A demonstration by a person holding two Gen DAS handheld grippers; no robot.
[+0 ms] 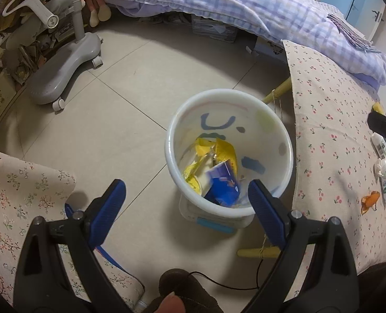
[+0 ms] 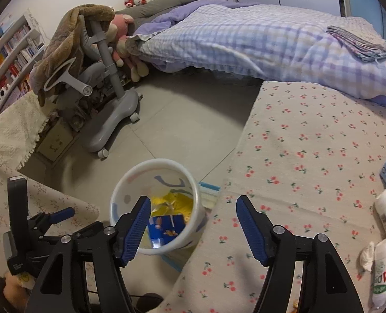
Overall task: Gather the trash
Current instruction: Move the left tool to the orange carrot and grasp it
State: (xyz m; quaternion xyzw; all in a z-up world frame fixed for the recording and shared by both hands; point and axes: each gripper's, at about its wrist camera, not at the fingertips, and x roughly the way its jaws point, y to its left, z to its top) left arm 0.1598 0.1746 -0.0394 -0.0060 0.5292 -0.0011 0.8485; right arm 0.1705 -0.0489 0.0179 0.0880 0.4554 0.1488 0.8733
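So we've got the bin parked on the floor right at the counter edge, which makes sense: trash only needs a short hop off the cloth. Our right gripper hangs above the bin rim with jaws spread and nothing between them. The blue wrapper lies in the bin on the yellow wrappers, just below and left of that gripper. Left gripper is released too, empty, pointing down at the bin from the other side. Still on the counter, well off to the right: white bottles, a crumpled tissue, an orange scrap. We reckon those go next.
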